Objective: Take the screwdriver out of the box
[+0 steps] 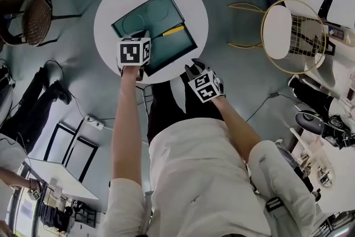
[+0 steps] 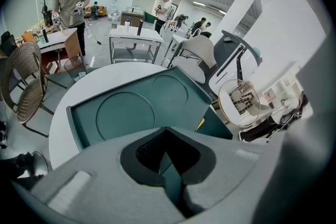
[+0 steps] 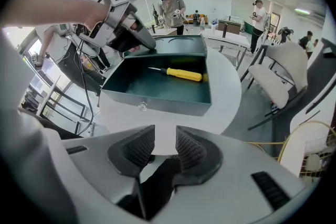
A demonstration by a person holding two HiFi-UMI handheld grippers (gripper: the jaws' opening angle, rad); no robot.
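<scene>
One screwdriver (image 3: 181, 74), in box (image 3: 157, 100) (lid (image 2: 126, 110) gripped)

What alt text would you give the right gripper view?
An open green box on a round white table holds a yellow-handled screwdriver lying inside. The left gripper is shut on the open lid at the box's far left corner. In the foreground, the right gripper has its jaws apart and empty, short of the box.
</scene>
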